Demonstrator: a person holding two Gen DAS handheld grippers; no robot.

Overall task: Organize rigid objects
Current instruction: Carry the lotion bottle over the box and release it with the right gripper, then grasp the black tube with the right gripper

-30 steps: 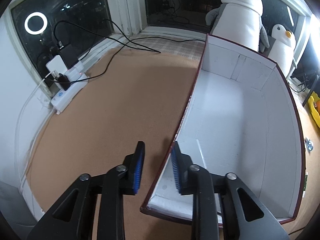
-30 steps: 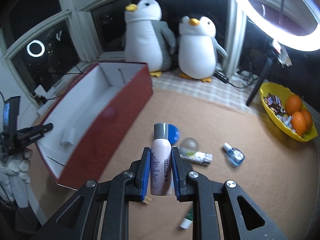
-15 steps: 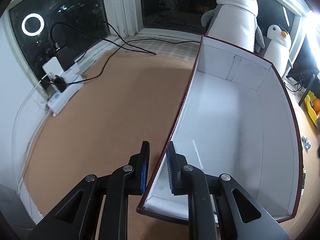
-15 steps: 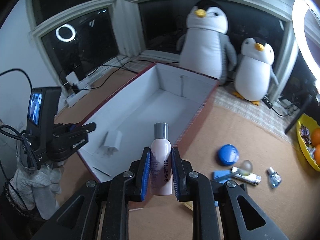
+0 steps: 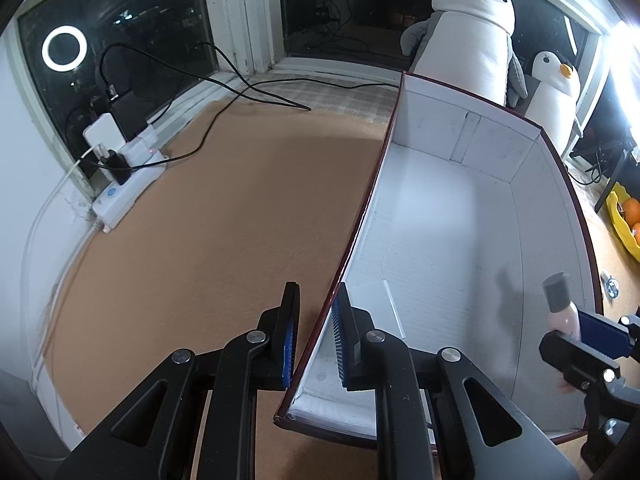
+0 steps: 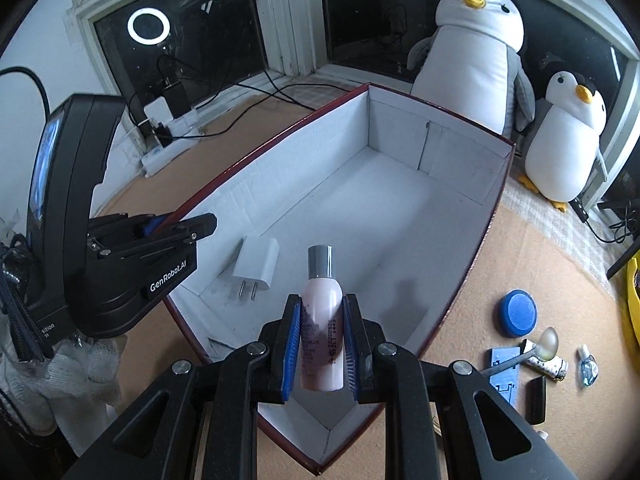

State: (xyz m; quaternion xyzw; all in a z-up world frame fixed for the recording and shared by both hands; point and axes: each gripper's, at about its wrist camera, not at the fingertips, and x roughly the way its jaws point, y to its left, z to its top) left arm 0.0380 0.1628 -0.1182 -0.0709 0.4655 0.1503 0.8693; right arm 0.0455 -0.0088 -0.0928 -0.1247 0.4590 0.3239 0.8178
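White-lined, my red box sits on the brown mat; my left gripper is pinched on its side wall. My right gripper clamps a pink bottle above the box floor, where a white charger plug lies.

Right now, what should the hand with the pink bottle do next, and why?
Probably lower the bottle onto the box's bare white floor, then open. The right gripper holds it over the open box, beside the white charger, while the left gripper pinches the box wall.
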